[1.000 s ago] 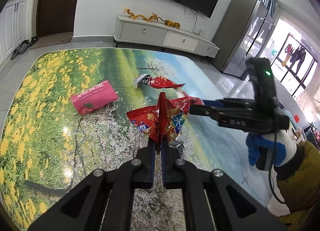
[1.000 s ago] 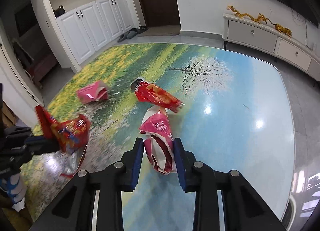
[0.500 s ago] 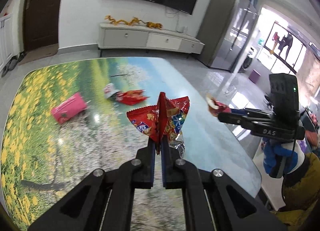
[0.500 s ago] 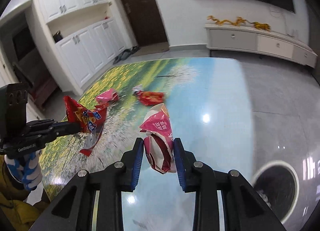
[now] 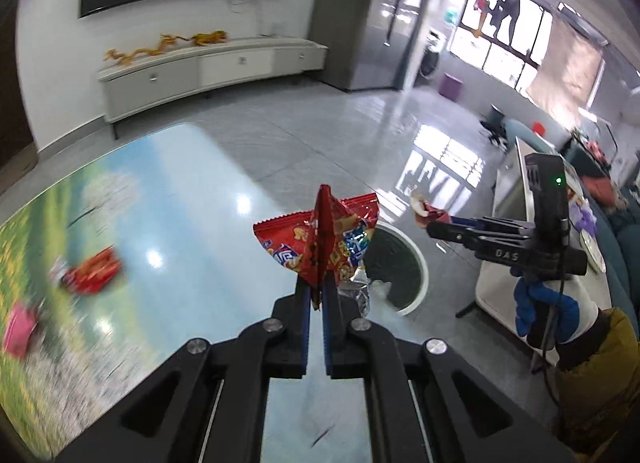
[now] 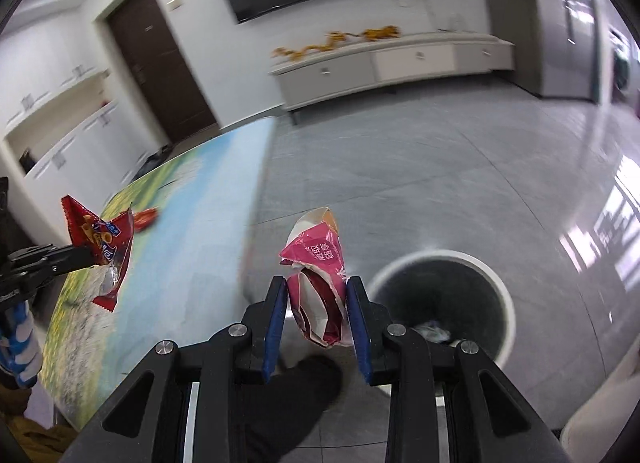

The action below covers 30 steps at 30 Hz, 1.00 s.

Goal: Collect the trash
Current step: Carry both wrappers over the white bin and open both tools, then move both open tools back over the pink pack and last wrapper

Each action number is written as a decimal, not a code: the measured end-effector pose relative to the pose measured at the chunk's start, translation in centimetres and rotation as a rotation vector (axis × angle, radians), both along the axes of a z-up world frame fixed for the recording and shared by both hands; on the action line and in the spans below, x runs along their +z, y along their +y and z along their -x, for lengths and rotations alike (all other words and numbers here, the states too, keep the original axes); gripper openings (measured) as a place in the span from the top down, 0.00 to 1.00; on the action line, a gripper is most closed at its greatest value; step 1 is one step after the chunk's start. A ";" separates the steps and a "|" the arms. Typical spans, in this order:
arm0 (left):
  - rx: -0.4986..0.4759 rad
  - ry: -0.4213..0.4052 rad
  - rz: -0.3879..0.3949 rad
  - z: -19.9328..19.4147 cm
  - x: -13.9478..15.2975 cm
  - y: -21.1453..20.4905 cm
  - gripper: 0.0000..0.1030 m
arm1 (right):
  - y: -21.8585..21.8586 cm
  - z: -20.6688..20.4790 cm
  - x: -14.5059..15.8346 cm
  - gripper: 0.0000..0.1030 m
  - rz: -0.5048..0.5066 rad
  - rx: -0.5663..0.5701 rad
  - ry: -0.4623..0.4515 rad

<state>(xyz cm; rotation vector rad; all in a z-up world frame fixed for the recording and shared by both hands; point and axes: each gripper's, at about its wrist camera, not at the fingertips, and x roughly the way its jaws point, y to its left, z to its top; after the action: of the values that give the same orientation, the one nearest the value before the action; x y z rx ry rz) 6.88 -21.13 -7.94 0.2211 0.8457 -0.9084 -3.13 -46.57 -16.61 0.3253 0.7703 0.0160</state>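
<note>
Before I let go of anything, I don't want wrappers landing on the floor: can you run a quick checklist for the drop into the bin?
1. Left tool shut on the red snack bag: ok.
2. Right tool gripping the pink wrapper: ok.
3. Bin mouth open and unobstructed: ok.
4. Pink wrapper directly above the bin: not ok, it sits beside the rim.
5. Red snack bag above the bin: cannot tell.
6. Table cleared: not ok, a red wrapper and a pink packet remain.

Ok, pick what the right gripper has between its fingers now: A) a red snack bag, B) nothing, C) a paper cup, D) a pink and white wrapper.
D: the right gripper is clamped on the crumpled pink and white wrapper, beside the bin.
</note>
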 end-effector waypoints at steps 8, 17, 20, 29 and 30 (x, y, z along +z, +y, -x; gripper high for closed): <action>-0.094 0.028 -0.057 -1.2 -1.9 -11.5 0.95 | -5.5 0.1 -2.7 0.71 -0.030 -0.116 0.056; -0.105 0.110 -0.045 -2.5 -4.8 -19.0 0.62 | -9.2 -1.0 -4.7 0.62 -0.030 -0.188 0.115; -0.099 0.118 -0.030 -2.6 -5.1 -19.6 0.47 | -9.7 -1.2 -5.4 0.49 -0.021 -0.217 0.144; -0.051 0.042 -0.041 -1.7 -2.6 -15.6 0.47 | -9.5 -0.1 -4.4 0.49 -0.045 -0.230 0.122; -0.039 0.021 -0.039 -1.6 -2.2 -15.0 0.47 | -9.3 0.1 -4.0 0.49 -0.047 -0.228 0.111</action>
<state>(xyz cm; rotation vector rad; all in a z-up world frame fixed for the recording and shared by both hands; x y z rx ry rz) 8.46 -36.12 -10.16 0.2637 0.8817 -0.9327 -3.18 -55.91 -20.56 0.4607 0.8400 -0.2004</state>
